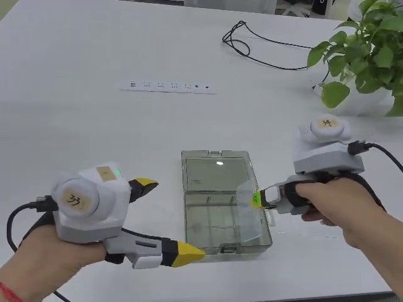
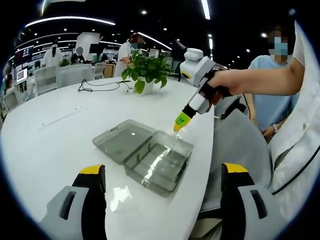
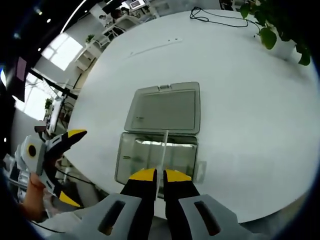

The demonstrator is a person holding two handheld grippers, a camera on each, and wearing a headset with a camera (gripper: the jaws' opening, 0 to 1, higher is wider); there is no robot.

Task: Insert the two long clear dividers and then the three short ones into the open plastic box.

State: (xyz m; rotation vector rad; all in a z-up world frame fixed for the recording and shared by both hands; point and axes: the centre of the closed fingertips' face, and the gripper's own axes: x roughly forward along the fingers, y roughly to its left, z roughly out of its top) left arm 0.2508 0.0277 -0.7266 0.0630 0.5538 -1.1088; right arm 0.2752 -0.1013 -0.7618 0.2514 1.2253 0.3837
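**benchrat:** starting from the left: the left gripper (image 1: 168, 218) hangs near the left wall of the open plastic box (image 1: 189, 226), jaws spread wide, nothing between them. as far as i can see it touches nothing

**slotfan:** and the box itself?

**benchrat:** sits flat on the white table (image 1: 94, 126), lid folded back away from the person. there are faint lines inside the base that may be dividers already seated, but they're too clear to count. over its right half there's a clear divider (image 1: 250, 217), tilted, with its lower edge down at the base. can't tell if it's in a slot. the right gripper (image 1: 257, 200) is clamped on its upper edge, tips pinched together on the sheet

**slotfan:** so what goes wrong from here?

**benchrat:** my guess: nothing pins the box, so if the divider goes down crooked and catches the wall instead of the slots, the push slides or tips the whole thing. the sheet looks thin and slick too, so it could twist in the pinch, or bow and pop out. and clear on clear makes the slots hard to see, so it's easy to land one slot off

**slotfan:** i'd bring the idle left one onto the rim first
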